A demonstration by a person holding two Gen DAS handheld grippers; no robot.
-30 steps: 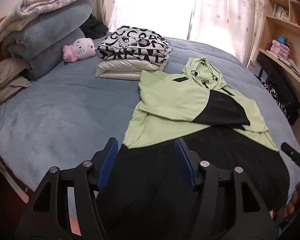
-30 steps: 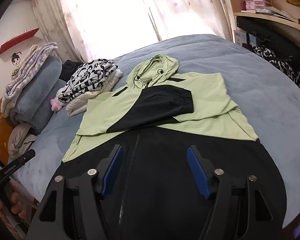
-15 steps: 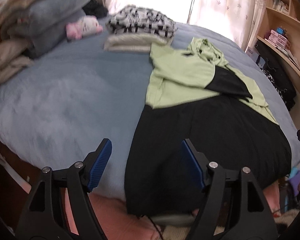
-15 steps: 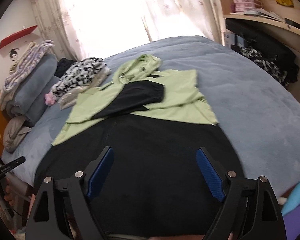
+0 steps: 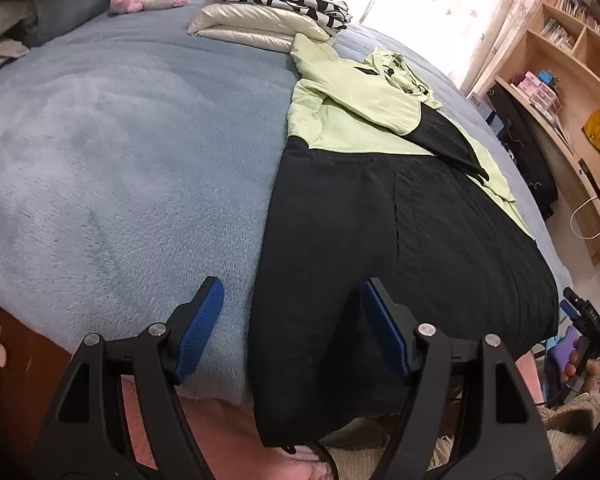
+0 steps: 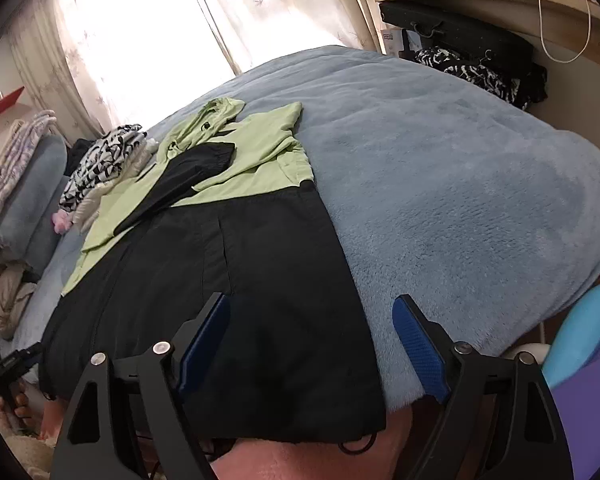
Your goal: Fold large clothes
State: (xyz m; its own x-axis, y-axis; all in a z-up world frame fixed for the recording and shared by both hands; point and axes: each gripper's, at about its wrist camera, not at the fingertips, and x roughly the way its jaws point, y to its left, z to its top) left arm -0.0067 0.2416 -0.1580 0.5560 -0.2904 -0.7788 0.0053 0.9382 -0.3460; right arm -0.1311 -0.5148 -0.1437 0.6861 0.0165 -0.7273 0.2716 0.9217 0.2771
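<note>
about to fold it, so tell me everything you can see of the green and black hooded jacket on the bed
The jacket lies flat on the blue blanket, hood toward the window. Its upper part and hood are light green; the lower body is black, thin and slightly shiny. Both sleeves are folded in across the chest, a black-cuffed one on top. A seam or zipper line runs down the black part. The hem hangs over the bed's near edge. The left gripper and right gripper are open above the hem corners; neither has hold of it.
</note>
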